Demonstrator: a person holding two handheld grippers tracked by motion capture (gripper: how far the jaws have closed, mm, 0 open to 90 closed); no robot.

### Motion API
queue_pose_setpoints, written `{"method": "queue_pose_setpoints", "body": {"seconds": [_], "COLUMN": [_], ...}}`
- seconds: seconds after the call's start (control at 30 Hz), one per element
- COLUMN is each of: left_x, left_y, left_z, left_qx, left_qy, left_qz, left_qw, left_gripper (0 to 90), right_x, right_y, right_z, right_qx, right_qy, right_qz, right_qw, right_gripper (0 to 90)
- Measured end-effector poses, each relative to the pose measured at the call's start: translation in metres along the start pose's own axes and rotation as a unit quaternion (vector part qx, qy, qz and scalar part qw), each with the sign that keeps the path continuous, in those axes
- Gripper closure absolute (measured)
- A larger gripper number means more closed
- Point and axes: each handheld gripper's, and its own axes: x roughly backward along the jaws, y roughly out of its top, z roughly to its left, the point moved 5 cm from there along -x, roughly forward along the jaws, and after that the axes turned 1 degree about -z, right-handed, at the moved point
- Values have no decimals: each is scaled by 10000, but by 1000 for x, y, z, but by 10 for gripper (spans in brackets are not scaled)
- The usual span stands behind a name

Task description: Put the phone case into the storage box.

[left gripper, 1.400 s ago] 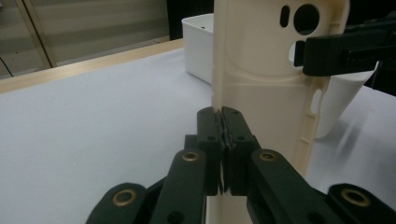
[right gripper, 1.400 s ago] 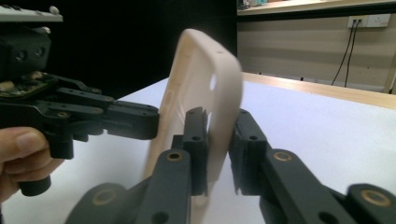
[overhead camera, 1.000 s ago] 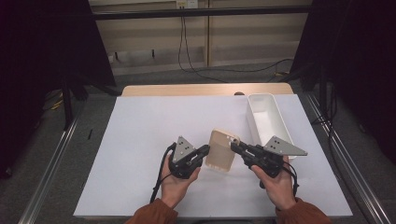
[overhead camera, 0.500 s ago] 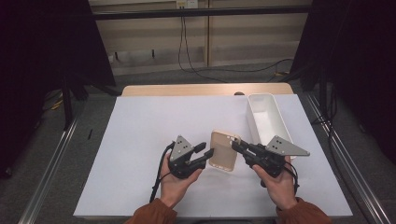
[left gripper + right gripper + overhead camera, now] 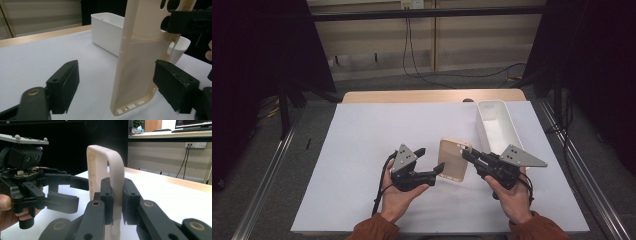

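A beige phone case [image 5: 454, 160] stands upright on its short end above the white mat, between both hands. My right gripper [image 5: 468, 154] is shut on its upper edge; in the right gripper view the two pads [image 5: 106, 200] pinch the case wall [image 5: 110, 162]. My left gripper [image 5: 431, 161] has just been opening its jaws. They stand wide on either side of the case [image 5: 140, 50]. The left pad [image 5: 65, 85] is well clear of it, and the other sits close by its edge. The left gripper [image 5: 75, 192] also appears at the left of the right gripper view.
A white oblong bin [image 5: 497, 125] stands at the back right of the mat [image 5: 362, 150], just behind the case. A wooden table edge [image 5: 412, 96] runs along the far side. Metal rails flank the table on the floor.
The left gripper's jaws have spread apart and let go of the phone case. The right gripper keeps its hold. Neither hand has shifted.
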Motion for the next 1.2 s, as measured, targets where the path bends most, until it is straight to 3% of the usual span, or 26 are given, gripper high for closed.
{"method": "queue_pose_setpoints", "body": {"seconds": [0.17, 0.27, 0.43, 0.77, 0.8, 0.97, 1.07, 1.2], "left_x": [1, 4, 9, 30, 36, 51, 55, 65], "left_y": [0, 2, 1, -9, -11, -15, -16, -18], "left_z": [2, 3, 5, 29, 35, 48, 51, 56], "left_qx": [-95, -264, -127, -83, -104, 26, 88, 8], "left_qy": [11, 30, -26, 283, 397, 577, 601, 702], "left_qz": [60, -135, -192, -172, -108, -149, -152, -170], "left_qw": [9999, 9996, 9997, 9994, 9991, 9982, 9980, 9974], "left_gripper": [74, 44, 33, 33, 33, 33, 33, 33], "right_x": [2, 4, 4, 9, 9, 12, 13, 15], "right_y": [3, 4, 5, 9, 11, 15, 16, 17], "right_z": [-2, -2, -4, -10, -11, -17, -18, -21], "right_qx": [16, 1, 28, 30, 53, 87, 83, 83], "right_qy": [-11, -15, -20, -100, -92, -151, -168, -171], "right_qz": [-47, -58, -95, -124, -133, -190, -213, -227], "right_qw": [10000, 10000, 9999, 9999, 9999, 9997, 9996, 9996], "right_gripper": [810, 810, 810, 809, 809, 810, 809, 809]}}
